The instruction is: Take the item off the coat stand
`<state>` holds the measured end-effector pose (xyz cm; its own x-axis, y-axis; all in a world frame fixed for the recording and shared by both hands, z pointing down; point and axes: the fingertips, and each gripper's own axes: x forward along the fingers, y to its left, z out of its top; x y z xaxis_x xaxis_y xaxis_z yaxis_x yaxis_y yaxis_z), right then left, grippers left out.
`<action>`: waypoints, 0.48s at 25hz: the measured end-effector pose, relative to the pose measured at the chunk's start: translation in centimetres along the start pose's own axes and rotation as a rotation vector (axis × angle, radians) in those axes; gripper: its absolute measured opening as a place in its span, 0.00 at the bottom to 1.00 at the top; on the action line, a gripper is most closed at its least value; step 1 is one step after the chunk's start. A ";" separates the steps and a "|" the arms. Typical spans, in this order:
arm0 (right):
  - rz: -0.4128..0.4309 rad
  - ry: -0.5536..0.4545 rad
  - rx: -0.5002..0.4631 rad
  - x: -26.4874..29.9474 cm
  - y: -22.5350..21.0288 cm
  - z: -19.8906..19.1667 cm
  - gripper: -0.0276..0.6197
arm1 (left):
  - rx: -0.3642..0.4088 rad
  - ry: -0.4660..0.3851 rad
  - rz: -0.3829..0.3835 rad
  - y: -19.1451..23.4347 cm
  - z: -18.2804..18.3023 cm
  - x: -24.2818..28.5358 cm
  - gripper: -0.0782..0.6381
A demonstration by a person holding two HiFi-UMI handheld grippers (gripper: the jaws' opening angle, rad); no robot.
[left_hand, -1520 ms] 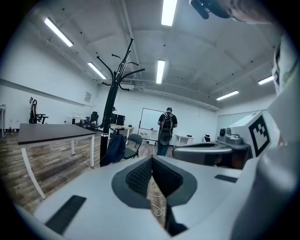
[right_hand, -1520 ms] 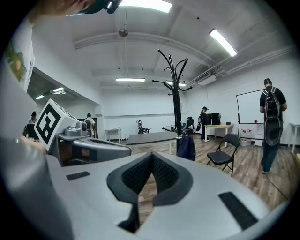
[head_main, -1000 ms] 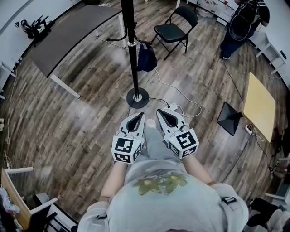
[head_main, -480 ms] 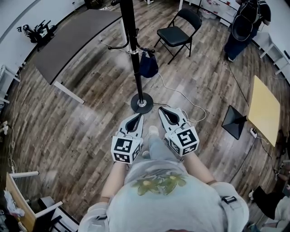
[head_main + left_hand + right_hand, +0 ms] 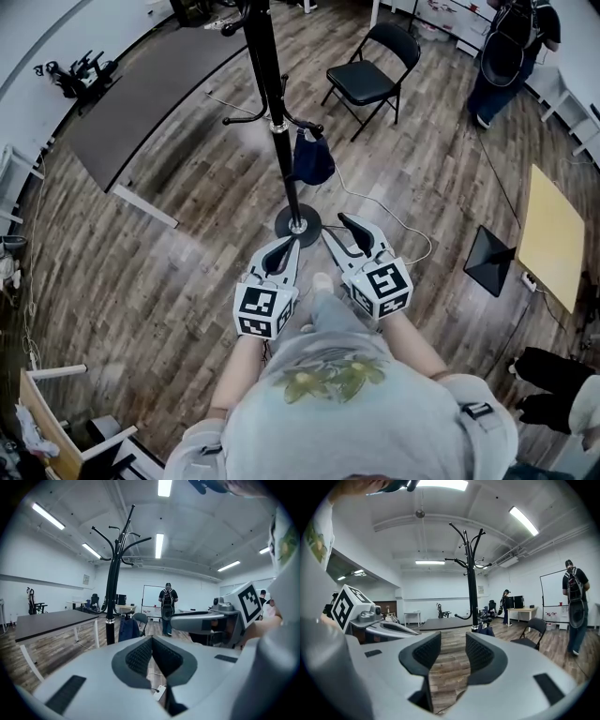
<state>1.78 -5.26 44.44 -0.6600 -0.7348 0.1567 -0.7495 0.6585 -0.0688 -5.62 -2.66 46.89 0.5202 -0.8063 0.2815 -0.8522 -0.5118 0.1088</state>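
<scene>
A black coat stand rises from a round base just ahead of me. A dark blue bag hangs from a low hook on the stand's right side. My left gripper is shut and empty, its tip close to the base. Beside it, the right gripper has its jaws opening with nothing between them. In the left gripper view the stand and the bag lie beyond the shut jaws. The right gripper view shows the stand and the bag past the parted jaws.
A black folding chair stands behind the stand, and a dark table is at the far left. A white cable trails over the wood floor. A person stands far right, near a yellow board and a black panel.
I have come closer to the coat stand, and both grippers now reach its base. The right gripper's jaws have gone from shut to parted. The left stays shut.
</scene>
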 end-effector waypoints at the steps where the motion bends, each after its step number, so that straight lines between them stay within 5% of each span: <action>1: -0.004 -0.001 0.001 0.4 -0.4 0.2 0.30 | 0.000 0.000 0.001 0.3 0.1 0.3 0.13; 12: -0.028 0.013 0.005 4.3 -3.5 0.5 0.41 | -0.012 0.002 0.012 3.0 0.9 3.1 0.13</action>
<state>1.57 -10.80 44.84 -0.6378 -0.7510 0.1712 -0.7681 0.6366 -0.0690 -6.49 -6.93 47.22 0.5096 -0.8118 0.2851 -0.8591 -0.4984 0.1163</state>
